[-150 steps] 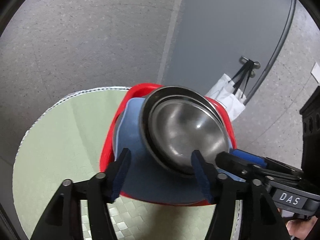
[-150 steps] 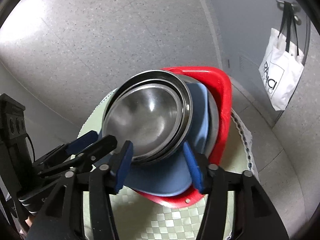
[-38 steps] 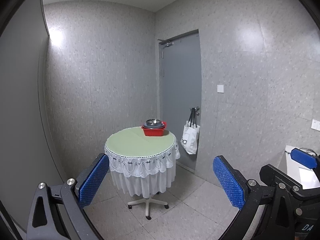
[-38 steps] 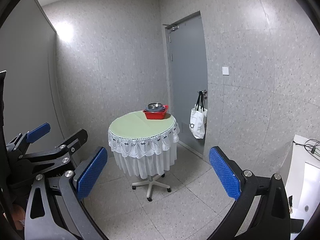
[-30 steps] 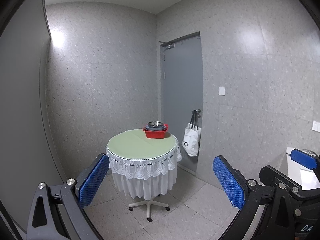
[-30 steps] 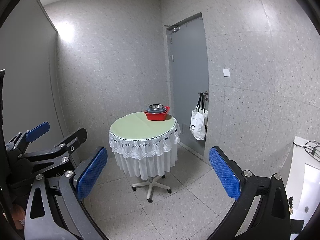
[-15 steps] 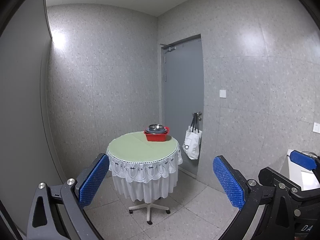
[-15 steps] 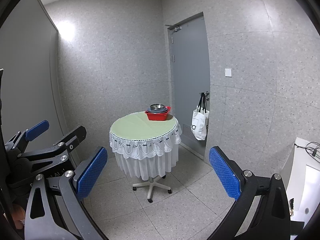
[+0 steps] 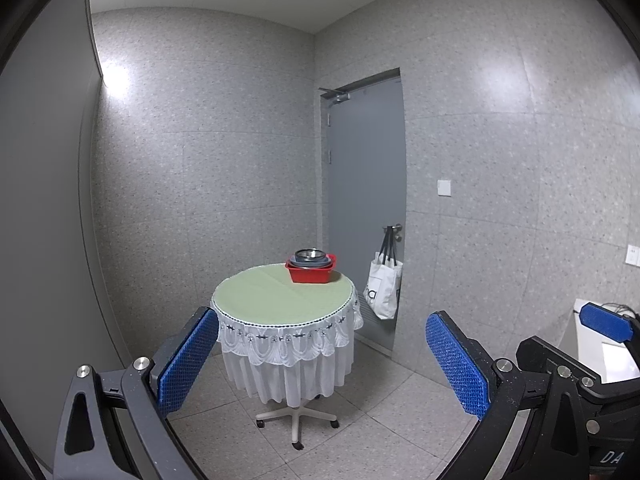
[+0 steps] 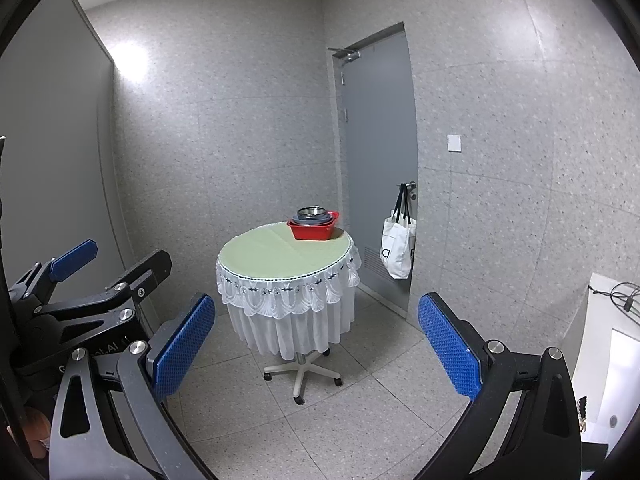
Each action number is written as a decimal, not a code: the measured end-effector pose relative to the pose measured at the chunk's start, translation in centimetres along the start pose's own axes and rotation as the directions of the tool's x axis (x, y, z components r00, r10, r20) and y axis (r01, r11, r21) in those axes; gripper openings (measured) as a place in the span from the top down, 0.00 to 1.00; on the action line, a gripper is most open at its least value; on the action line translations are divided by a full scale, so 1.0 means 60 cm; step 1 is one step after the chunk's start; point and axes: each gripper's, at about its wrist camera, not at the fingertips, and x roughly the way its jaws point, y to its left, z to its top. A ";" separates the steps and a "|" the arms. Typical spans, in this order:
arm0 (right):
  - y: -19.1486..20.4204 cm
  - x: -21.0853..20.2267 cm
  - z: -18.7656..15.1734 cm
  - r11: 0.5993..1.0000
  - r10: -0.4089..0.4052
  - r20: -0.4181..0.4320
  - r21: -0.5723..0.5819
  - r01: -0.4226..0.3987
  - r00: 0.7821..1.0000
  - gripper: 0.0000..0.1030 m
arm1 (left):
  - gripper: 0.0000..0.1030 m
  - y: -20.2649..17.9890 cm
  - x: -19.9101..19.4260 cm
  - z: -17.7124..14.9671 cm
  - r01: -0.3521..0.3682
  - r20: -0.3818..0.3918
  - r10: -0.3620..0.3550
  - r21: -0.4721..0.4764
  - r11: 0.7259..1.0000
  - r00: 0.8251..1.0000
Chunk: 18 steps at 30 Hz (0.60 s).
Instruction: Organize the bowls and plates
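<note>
A red basin [image 9: 310, 274] stands at the far edge of a round table [image 9: 280, 296] with a green top and white lace skirt. In the basin a steel bowl [image 9: 309, 255] sits on a blue plate [image 9: 325, 261]. The basin [image 10: 313, 232], bowl [image 10: 311, 212] and table [image 10: 280, 256] also show in the right wrist view. My left gripper [image 9: 322, 356] is open and empty, far back from the table. My right gripper [image 10: 316, 344] is open and empty, equally far back. The left gripper also shows at the left of the right wrist view [image 10: 96, 272].
A grey door [image 9: 366, 208] is behind the table to the right, with a white tote bag [image 9: 383, 288] on its handle. The table stands on a wheeled base [image 9: 296, 420] on a tiled floor. A white unit [image 10: 608, 360] with cables is at the right.
Five seconds ago both grippers were right at the basin; both have since pulled far back across the room. Over the last second the view has tilted slightly; nothing on the table moved.
</note>
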 end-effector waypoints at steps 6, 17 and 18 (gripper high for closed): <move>-0.006 -0.007 -0.002 1.000 -0.004 0.000 0.007 0.004 1.000 0.00 | 0.00 -0.009 0.006 -0.003 0.004 0.003 -0.004 0.004 1.000 1.000; -0.007 -0.012 -0.002 1.000 -0.002 -0.003 0.013 0.002 1.000 0.00 | 0.00 -0.013 0.003 -0.009 0.002 0.004 -0.002 0.010 1.000 1.000; -0.007 -0.012 -0.002 1.000 -0.002 -0.003 0.013 0.002 1.000 0.00 | 0.00 -0.012 0.003 -0.009 0.004 0.004 -0.004 0.009 1.000 1.000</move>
